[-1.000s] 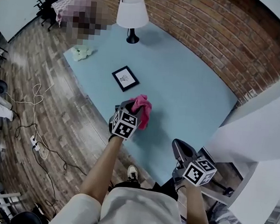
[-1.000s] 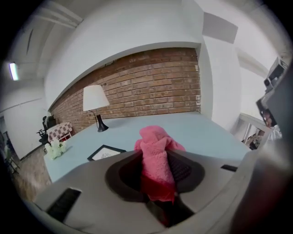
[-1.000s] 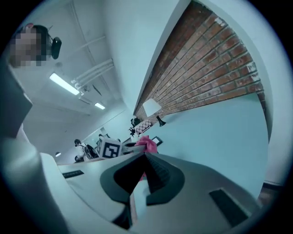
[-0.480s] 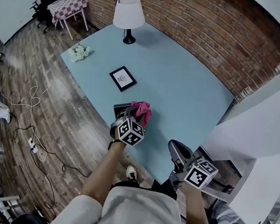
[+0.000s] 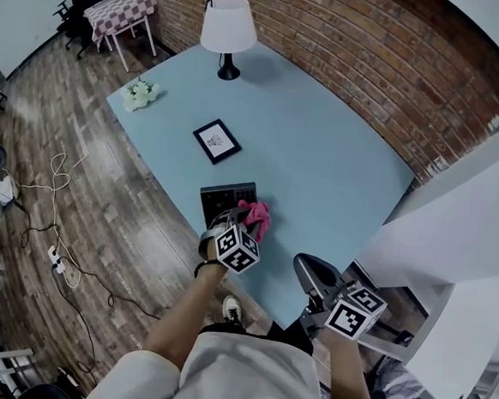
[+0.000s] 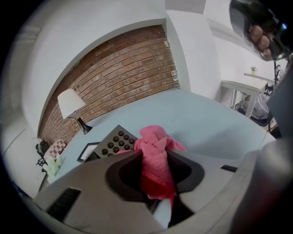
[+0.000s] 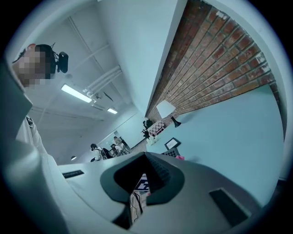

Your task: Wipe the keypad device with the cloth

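The dark keypad device (image 5: 226,200) lies near the front edge of the light blue table (image 5: 338,167). My left gripper (image 5: 246,222) is shut on the pink cloth (image 5: 257,215), which rests at the keypad's right side. In the left gripper view the cloth (image 6: 155,153) is bunched between the jaws, with the keypad (image 6: 113,142) just beyond it to the left. My right gripper (image 5: 315,279) hangs off the table's near corner, jaws together and empty. Its own view shows the keypad (image 7: 170,154) and cloth (image 7: 180,157) far off and small.
A framed picture (image 5: 217,140) lies past the keypad. A white lamp (image 5: 228,29) stands at the far edge and white flowers (image 5: 140,94) at the far left corner. A brick wall runs behind. Cables (image 5: 58,222) trail on the wood floor at left, and a white desk (image 5: 452,245) stands at right.
My left gripper has drawn the cloth back toward me and to the right, uncovering most of the keypad's face. The right gripper has stayed about where it was.
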`<state>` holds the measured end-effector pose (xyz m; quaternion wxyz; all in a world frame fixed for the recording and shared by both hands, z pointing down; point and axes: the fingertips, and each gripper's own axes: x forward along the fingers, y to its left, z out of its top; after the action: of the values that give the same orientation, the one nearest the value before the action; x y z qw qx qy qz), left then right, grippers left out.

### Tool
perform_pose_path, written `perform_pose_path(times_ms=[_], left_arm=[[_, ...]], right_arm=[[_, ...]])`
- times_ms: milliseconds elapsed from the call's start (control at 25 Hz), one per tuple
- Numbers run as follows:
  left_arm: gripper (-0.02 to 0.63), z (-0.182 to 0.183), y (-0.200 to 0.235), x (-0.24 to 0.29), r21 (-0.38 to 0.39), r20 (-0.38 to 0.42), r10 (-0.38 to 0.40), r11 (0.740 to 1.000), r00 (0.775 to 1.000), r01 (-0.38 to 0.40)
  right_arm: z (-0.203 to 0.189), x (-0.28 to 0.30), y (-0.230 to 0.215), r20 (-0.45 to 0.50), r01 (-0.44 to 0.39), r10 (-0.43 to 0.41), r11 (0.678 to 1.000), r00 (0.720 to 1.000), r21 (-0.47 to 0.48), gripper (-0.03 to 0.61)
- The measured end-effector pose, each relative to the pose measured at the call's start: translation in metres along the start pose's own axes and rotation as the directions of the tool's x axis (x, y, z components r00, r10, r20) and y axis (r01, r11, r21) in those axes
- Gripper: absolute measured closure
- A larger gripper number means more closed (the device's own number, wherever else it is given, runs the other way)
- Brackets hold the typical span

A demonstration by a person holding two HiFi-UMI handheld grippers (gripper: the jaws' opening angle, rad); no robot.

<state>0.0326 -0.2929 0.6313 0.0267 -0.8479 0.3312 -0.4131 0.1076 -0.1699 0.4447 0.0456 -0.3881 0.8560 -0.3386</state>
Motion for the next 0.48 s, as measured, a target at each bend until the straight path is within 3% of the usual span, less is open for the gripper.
perform_pose_path(times_ms=[280,480], left_arm=[[0.454,-0.015,-0.024,0.004,0.015,-0.029,-0.048,0.999,0.998,0.049],[0.454,-0.024,-0.028,-0.003,0.034,-0.002,-0.076,0.996,0.997,0.076]], right_arm=[[-0.005,0.003,0.011,-0.062,-0.006,0.002,0.998,0.998,-0.065,0.557],[-0.007,0.006,0.012,-0.072,0.048,-0.055,0.995,0.996,-0.092,0.557]])
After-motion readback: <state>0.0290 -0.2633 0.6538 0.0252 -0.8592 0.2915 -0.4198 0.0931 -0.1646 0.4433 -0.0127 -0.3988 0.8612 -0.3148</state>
